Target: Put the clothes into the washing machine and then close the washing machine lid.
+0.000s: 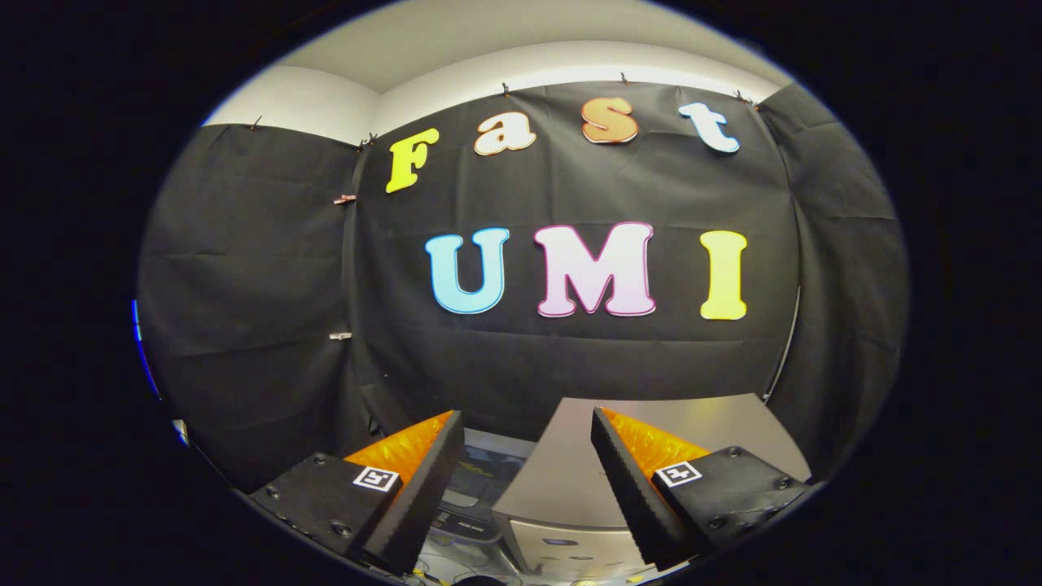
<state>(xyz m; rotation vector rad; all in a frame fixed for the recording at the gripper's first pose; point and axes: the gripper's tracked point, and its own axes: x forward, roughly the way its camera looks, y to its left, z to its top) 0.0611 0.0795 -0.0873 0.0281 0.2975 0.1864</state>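
Two fingers of the gripper [527,456] rise from the bottom of the frame, spread well apart with nothing held between them; each carries a small square black-and-white marker on its block near the base. Between and just beyond them, low in the centre of the frame, sits the washing machine [570,521], seen from above and in front: a grey box whose flat lid [651,423] lies down over the top, reaching back toward the lower right of the frame. The right finger crosses in front of that lid, and I cannot tell whether it touches it. To the left of the lid, between the fingers, a darker panel [480,480] with faint markings shows, too blurred to make out. Behind the machine the booth's black cloth wall [269,309] fills the middle of the frame, hung in creased panels with clips along its top edge, and above it, at upper centre, a pale wall and ceiling [456,57] curve across.
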